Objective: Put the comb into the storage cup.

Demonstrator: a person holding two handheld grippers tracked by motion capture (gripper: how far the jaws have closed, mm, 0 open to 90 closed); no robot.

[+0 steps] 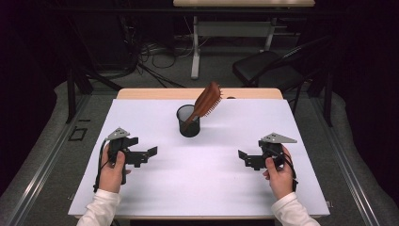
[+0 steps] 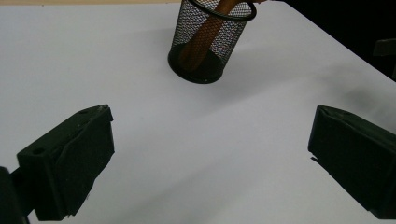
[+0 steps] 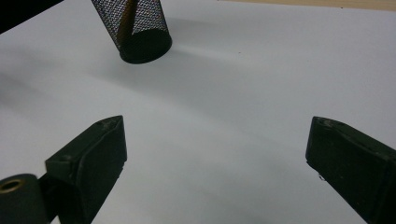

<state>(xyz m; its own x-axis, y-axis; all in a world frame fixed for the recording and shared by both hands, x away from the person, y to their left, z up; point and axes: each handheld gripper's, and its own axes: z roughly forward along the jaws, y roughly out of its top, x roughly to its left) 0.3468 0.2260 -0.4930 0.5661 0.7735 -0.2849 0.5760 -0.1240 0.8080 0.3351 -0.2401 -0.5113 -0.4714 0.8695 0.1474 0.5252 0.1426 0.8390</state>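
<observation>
White sheet: I see it covering the worktop [image 1: 197, 188], with a strip of pale wood showing along the far edge.
Mesh cup: black wire cup [image 1: 188, 121], upright on the sheet near the far middle, well apart from both of my hands. In the left gripper view the cup [image 2: 208, 39] stands ahead and slightly right of centre; in the right gripper view the cup [image 3: 138, 28] sits at the upper left.
Hairbrush: brown wooden hairbrush [image 1: 205, 102] standing in the cup handle-down, leaning so its head tips up and to the right past the rim, bristles facing right. Through the mesh I can see the handle [image 2: 201, 39] resting against the cup floor.
Left hand-held gripper: my left hand-held gripper [image 1: 141, 155] is low over the sheet at the near left, aimed right toward the middle. Its jaws are spread wide with bare white sheet between them, nothing gripped. My left hand [image 1: 113, 167] wraps its handle, and a grey three-cornered plate [image 1: 117, 133] sits on top.
Right hand-held gripper: my right hand-held gripper [image 1: 248, 159] is at the near right, aimed left, roughly mirroring the other. Its jaws are also spread wide over bare sheet, holding nothing. My right hand [image 1: 278, 172] holds its handle.
Sleeves: white, at the bottom edge of the high view.
Background: a dark chair [image 1: 268, 68] and tangled cables [image 1: 155, 56] lie on the floor beyond the worktop.
</observation>
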